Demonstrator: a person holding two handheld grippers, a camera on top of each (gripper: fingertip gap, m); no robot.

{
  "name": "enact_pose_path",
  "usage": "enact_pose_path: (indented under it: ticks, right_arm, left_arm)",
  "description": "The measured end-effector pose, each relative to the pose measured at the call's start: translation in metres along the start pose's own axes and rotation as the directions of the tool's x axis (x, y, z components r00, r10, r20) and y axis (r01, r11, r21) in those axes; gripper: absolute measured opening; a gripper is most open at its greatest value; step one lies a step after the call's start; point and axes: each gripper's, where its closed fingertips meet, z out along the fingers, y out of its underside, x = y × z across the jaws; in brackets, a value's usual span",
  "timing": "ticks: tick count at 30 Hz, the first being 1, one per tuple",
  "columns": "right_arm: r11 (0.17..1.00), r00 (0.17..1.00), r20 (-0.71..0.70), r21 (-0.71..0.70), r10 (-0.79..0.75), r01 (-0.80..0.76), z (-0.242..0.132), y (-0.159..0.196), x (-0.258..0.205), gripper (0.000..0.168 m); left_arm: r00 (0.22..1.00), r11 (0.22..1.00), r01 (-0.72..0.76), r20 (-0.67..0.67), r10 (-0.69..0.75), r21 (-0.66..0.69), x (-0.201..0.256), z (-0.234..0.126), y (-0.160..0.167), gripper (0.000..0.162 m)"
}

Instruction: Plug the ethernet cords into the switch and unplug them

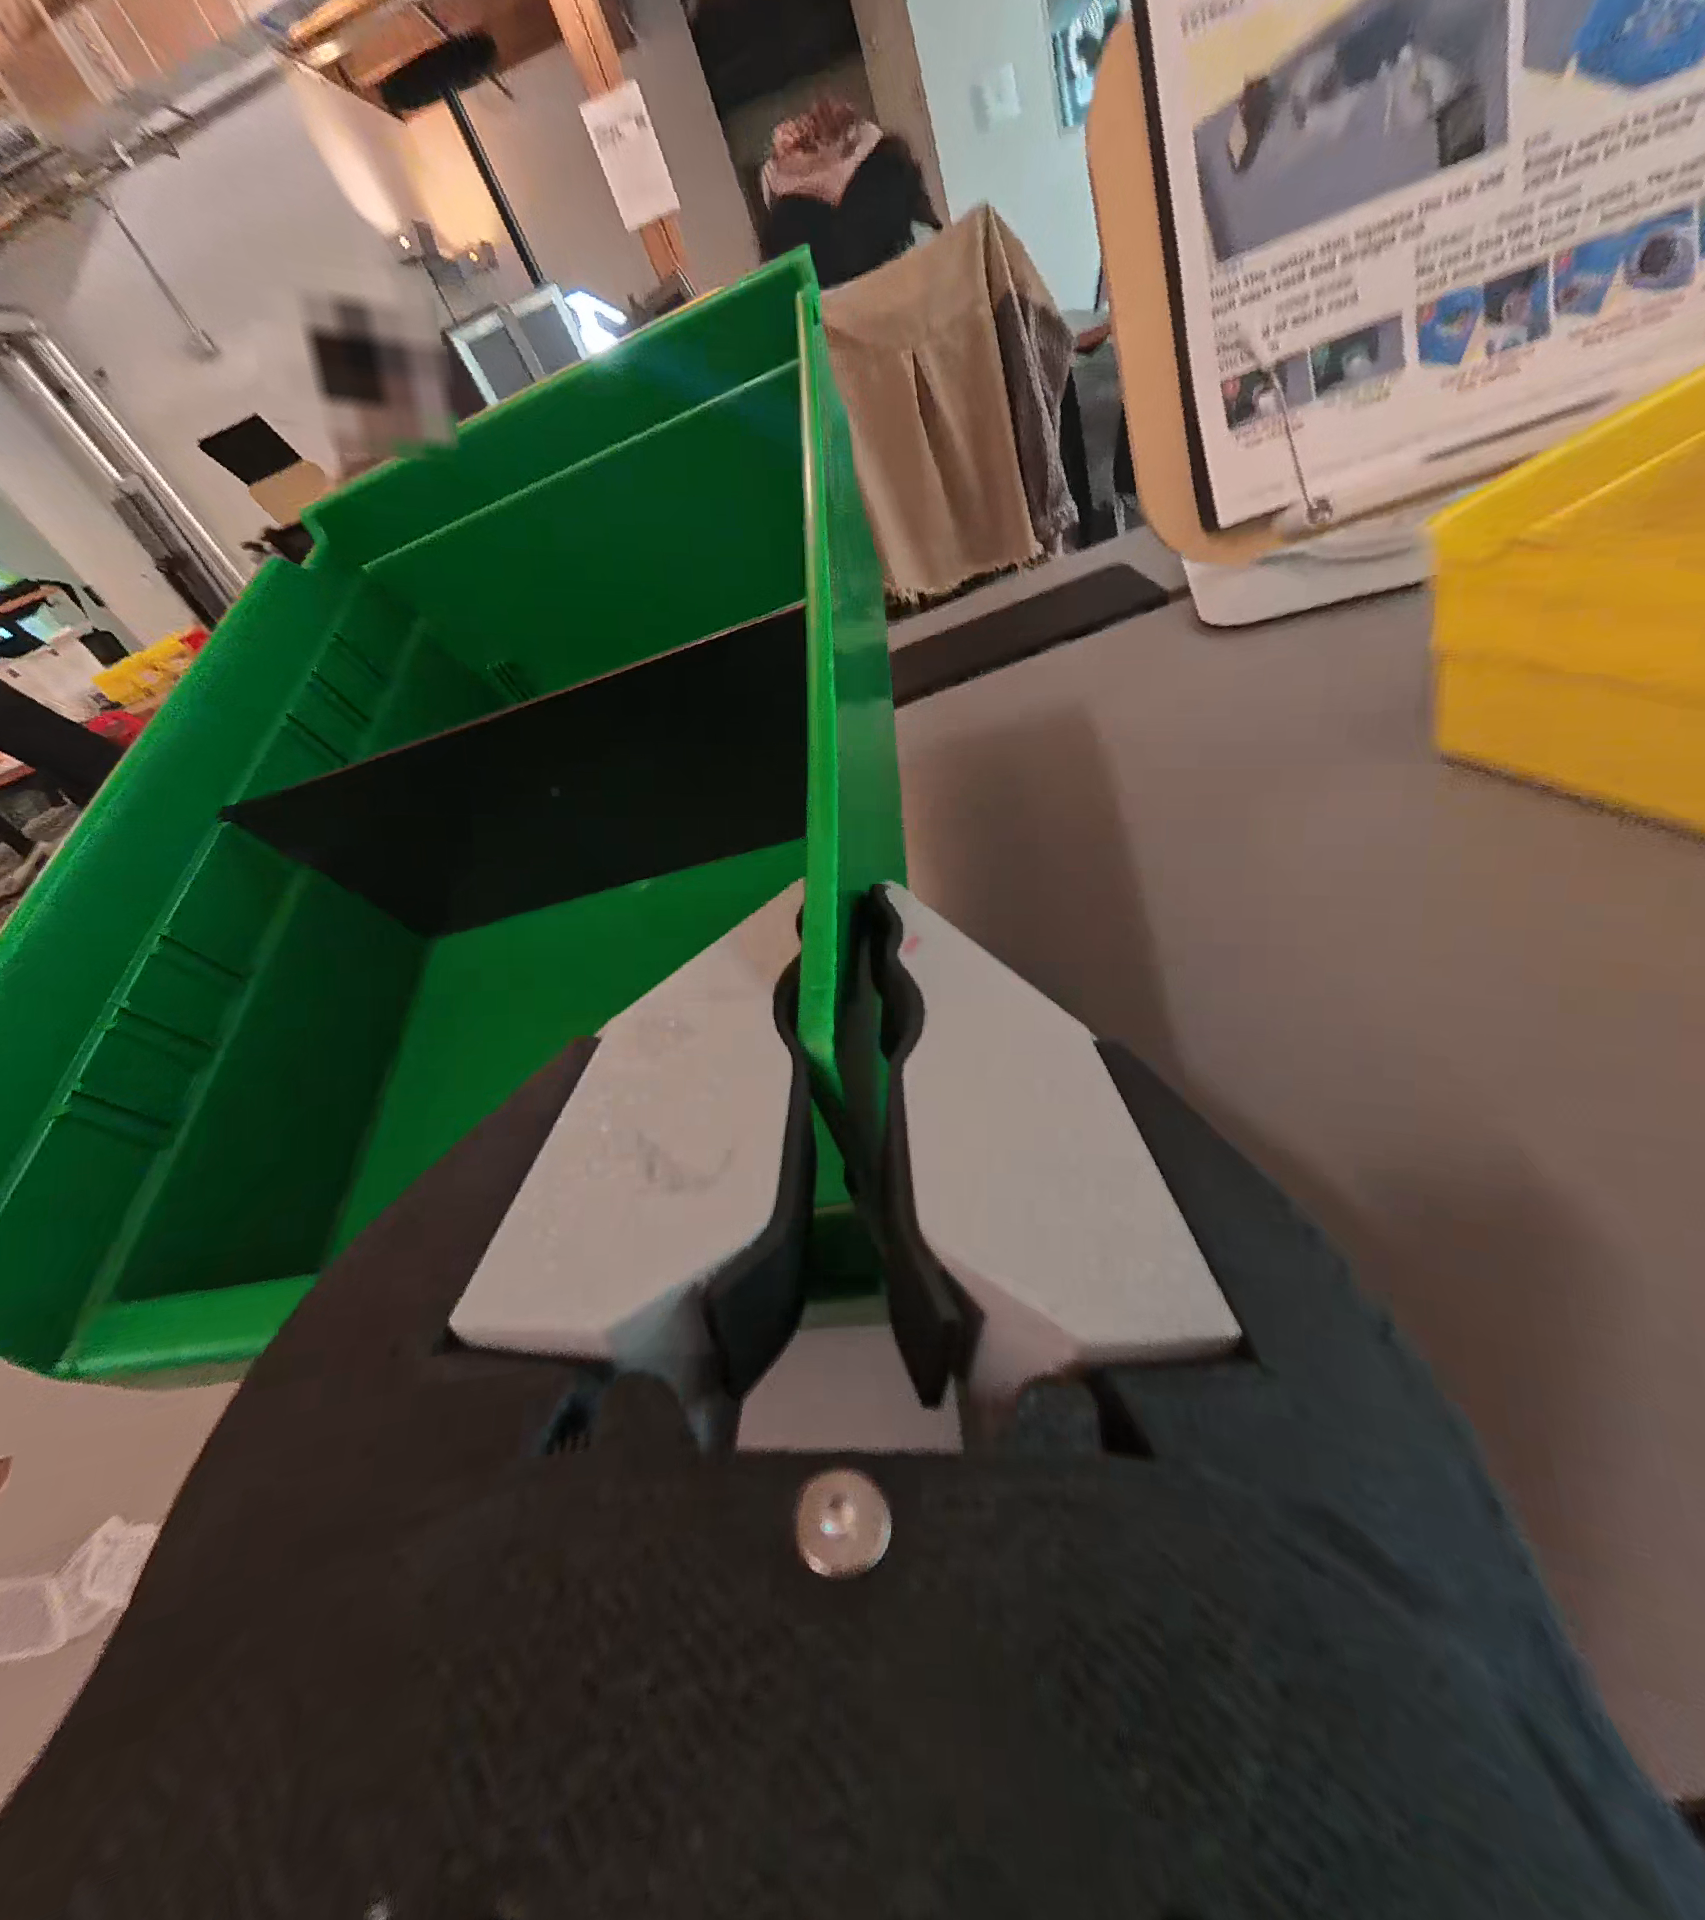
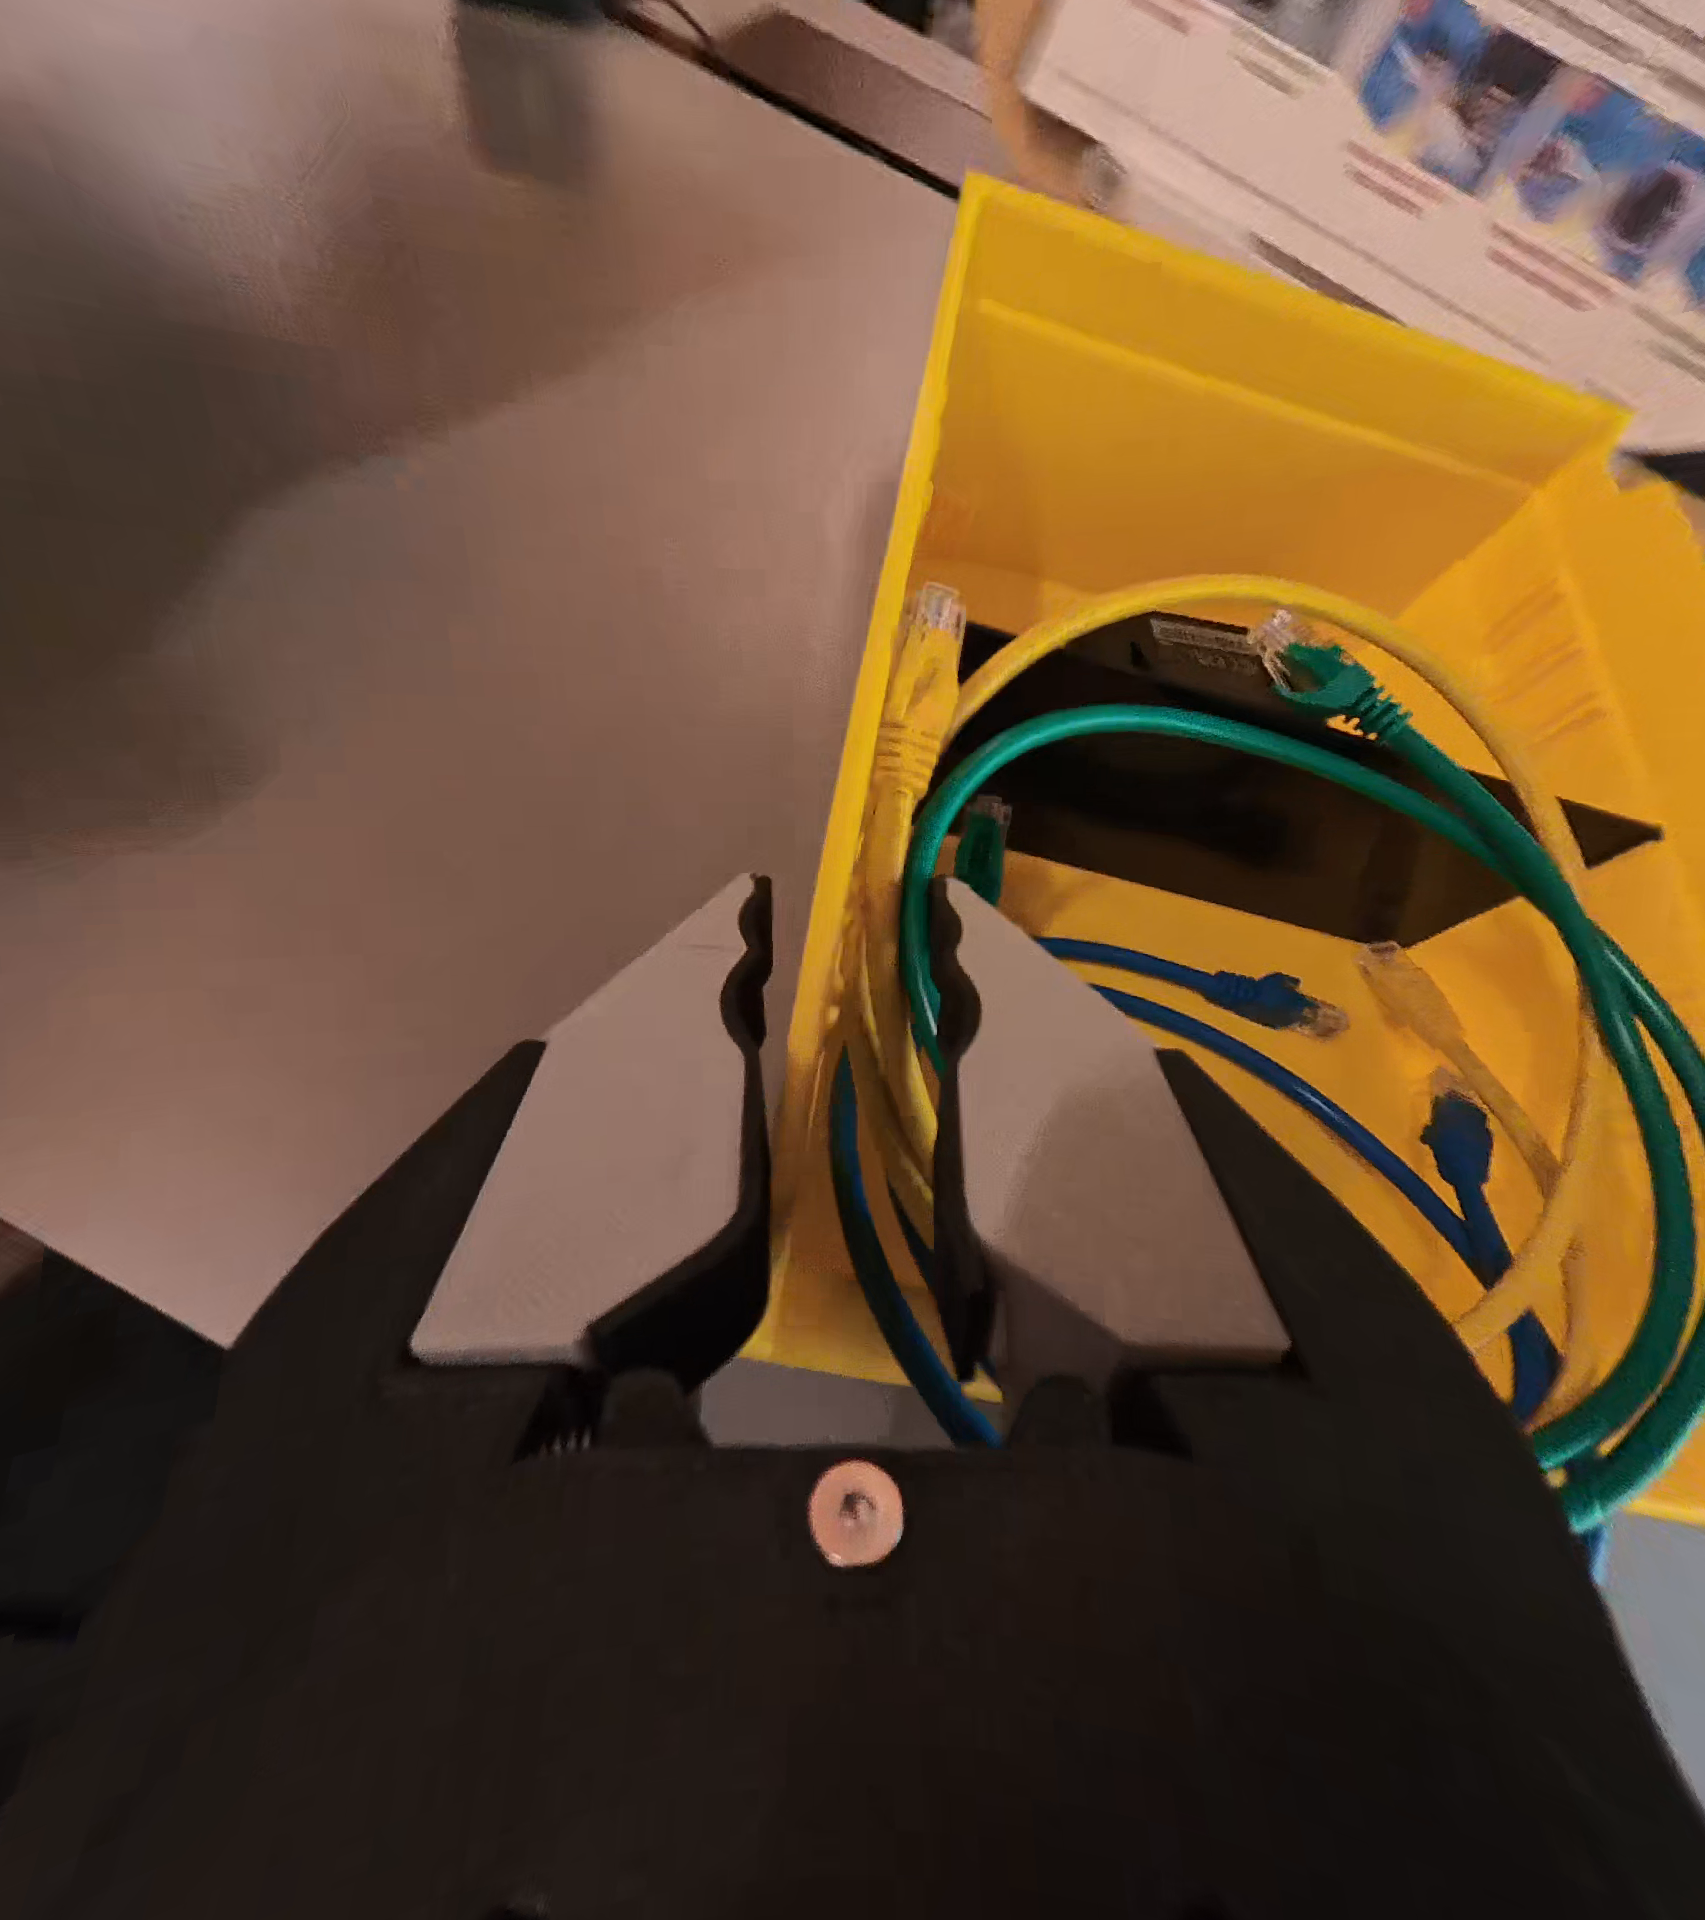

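Note:
Several ethernet cords lie coiled in a yellow bin: a green cord, a yellow cord and a blue cord, all with loose plugs. My right gripper is shut on the bin's left wall, with some cord caught between the wall and the inner finger. A black divider crosses the bin; a black labelled piece shows behind it, and I cannot tell if it is the switch. My left gripper is shut on the right wall of a green bin.
The green bin holds only a black divider. The yellow bin stands to its right on the grey table. An instruction poster stands at the table's back. The background is motion-blurred. The grippers' ends are close to 30 centimetres from one another.

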Motion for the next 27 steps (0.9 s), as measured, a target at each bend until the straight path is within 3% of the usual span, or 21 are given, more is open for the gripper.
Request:
enact_pose_path:
  ticks: [3, 6, 11, 13, 15, 19, 23, 27]
  right_arm:
    - [0.998, 0.996, 0.088, 0.064, 0.021, -0.027, 0.024, -0.053, -0.075, 0.032]
    - [0.987, 0.987, 0.149, 0.156, -0.064, 0.041, 0.030, -0.107, -0.144, 0.047]
    - [0.964, 0.954, 0.268, 0.258, -0.132, 0.061, -0.001, -0.143, -0.199, 0.060]
    - [0.951, 0.940, 0.297, 0.300, -0.169, 0.076, -0.023, -0.139, -0.191, 0.062]
    - [0.942, 0.904, 0.352, 0.310, -0.243, 0.133, -0.047, -0.123, -0.180, 0.078]
    - [0.909, 0.919, 0.247, 0.361, -0.308, 0.208, -0.079, -0.104, -0.108, 0.069]
    - [0.929, 0.955, 0.153, 0.316, -0.252, 0.195, -0.097, -0.081, -0.021, 0.060]
    - [0.968, 0.973, 0.196, 0.242, -0.121, 0.072, -0.109, -0.040, 0.044, 0.053]
  left_arm:
    - [1.000, 0.999, 0.009, 0.028, -0.010, 0.031, -0.011, -0.015, -0.011, 0.005]
    - [0.998, 0.997, 0.024, 0.057, -0.028, 0.068, -0.027, -0.025, -0.017, 0.005]
    - [0.993, 0.994, 0.040, 0.102, -0.050, 0.100, -0.050, -0.042, -0.023, 0.004]
    - [0.993, 0.992, 0.028, 0.110, -0.042, 0.124, -0.052, -0.050, -0.033, 0.004]
    - [0.995, 0.986, 0.008, 0.101, -0.026, 0.168, -0.048, -0.057, -0.048, 0.004]
    - [0.999, 0.970, -0.034, 0.008, 0.033, 0.242, -0.010, -0.066, -0.082, 0.005]
    - [0.972, 0.951, -0.074, -0.192, 0.136, 0.300, 0.075, -0.073, -0.113, 0.004]
    - [0.857, 0.931, -0.093, -0.447, 0.255, 0.354, 0.191, -0.085, -0.129, 0.005]
